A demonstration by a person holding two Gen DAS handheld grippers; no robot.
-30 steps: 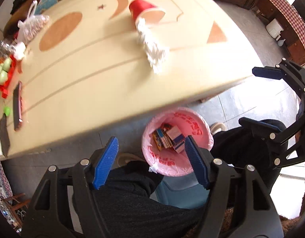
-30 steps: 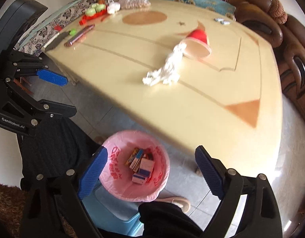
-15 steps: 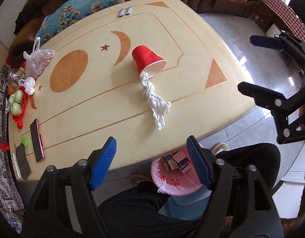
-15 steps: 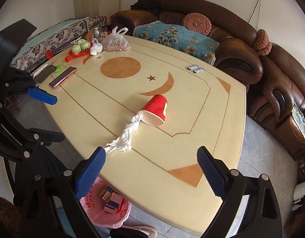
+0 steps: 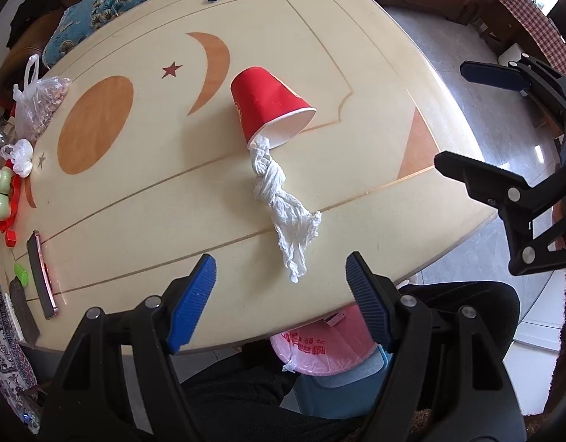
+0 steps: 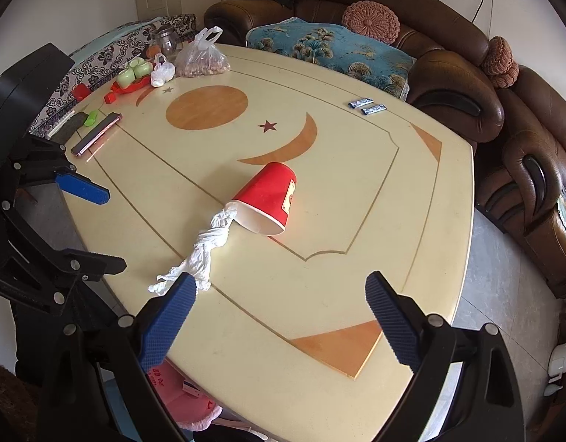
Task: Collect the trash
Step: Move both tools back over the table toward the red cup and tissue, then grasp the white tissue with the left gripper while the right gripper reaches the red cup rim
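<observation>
Both grippers have been raised from over the pink-lined bin (image 5: 319,346) beneath the table edge and brought up above the table (image 5: 356,84), so that the bin, which filled the lower middle of both views a second ago, is now seen only as a sliver under the near edge. The left gripper (image 5: 281,294) is held with its jaws wide and nothing between them, aimed along the twisted white tissue (image 5: 283,202), whose loose tail lies just ahead of the fingertips. The right gripper (image 6: 283,309) is likewise spread wide and empty, with its left finger overlapping the tissue's tail in its own view; whether it touches cannot be told. The red paper cup (image 6: 270,197) lies on its side near the middle of the table, mouth toward the grippers, with the far end of the tissue at or just inside its rim. Small boxes can still be made out in the bin, so some rubbish is judged already collected, and the cup and tissue are judged the next items. A phone (image 5: 43,276), a bag of nuts (image 6: 203,60) and two small sachets (image 6: 367,106) lie well apart from them.
</observation>
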